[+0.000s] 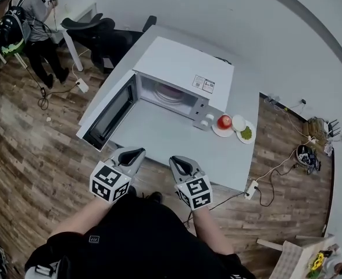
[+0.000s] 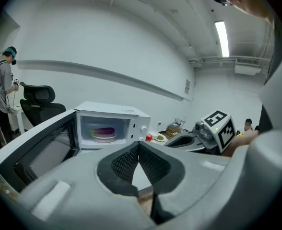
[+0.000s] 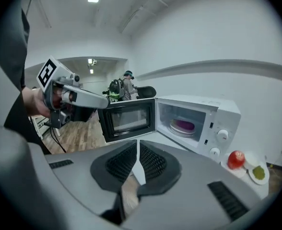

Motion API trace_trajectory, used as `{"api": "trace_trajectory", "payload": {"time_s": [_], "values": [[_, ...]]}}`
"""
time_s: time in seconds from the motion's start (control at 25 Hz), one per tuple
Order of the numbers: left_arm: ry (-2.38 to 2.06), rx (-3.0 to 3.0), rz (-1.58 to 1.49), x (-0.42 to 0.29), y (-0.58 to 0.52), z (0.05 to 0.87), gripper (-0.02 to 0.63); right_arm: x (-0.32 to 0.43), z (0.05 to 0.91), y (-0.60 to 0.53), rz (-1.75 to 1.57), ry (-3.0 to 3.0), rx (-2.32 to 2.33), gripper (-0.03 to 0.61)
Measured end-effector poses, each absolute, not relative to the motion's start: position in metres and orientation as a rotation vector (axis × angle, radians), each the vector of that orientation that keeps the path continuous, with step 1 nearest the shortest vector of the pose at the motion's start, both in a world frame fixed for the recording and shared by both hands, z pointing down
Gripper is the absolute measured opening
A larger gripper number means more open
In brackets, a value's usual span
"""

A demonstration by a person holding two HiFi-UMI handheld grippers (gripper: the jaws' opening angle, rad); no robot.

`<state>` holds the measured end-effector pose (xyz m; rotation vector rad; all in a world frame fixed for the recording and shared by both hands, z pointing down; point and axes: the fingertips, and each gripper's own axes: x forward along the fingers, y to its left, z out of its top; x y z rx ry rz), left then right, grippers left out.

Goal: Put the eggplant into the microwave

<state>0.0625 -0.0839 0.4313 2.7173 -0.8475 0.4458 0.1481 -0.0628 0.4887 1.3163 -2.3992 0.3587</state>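
A white microwave [image 1: 185, 68] stands on the grey table [image 1: 159, 137] with its door [image 1: 108, 116] swung wide open to the left. A purple eggplant [image 1: 170, 91] lies on a plate inside it; the eggplant [image 2: 103, 131] is in the left gripper view, and the eggplant [image 3: 184, 125] is in the right gripper view too. My left gripper [image 1: 131, 156] and right gripper [image 1: 179, 165] hover side by side at the table's near edge, well short of the microwave. Both are shut with nothing between their pads, as the left gripper [image 2: 138, 145] and right gripper [image 3: 138, 145] views confirm.
Right of the microwave sit a red fruit [image 1: 224, 121] on a small plate and another plate with something green [image 1: 246, 133]. A power strip [image 1: 252, 188] and cables lie on the floor. A person [image 1: 34, 22] stands far back left near a black office chair [image 1: 95, 31].
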Motion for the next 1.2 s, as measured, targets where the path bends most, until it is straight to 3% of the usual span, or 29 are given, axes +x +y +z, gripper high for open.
{"api": "trace_trajectory", "payload": {"time_s": [0.52, 1.2], "values": [[-0.758, 2.818, 0.287, -0.015, -0.085, 0.384, 0.009, 0.077, 0.417, -0.043, 0.483, -2.471, 1.504, 0.028], [-0.792, 2.878, 0.218, 0.008, -0.071, 0.359, 0.009, 0.092, 0.373, -0.025, 0.365, -2.636, 1.548, 0.015]]}}
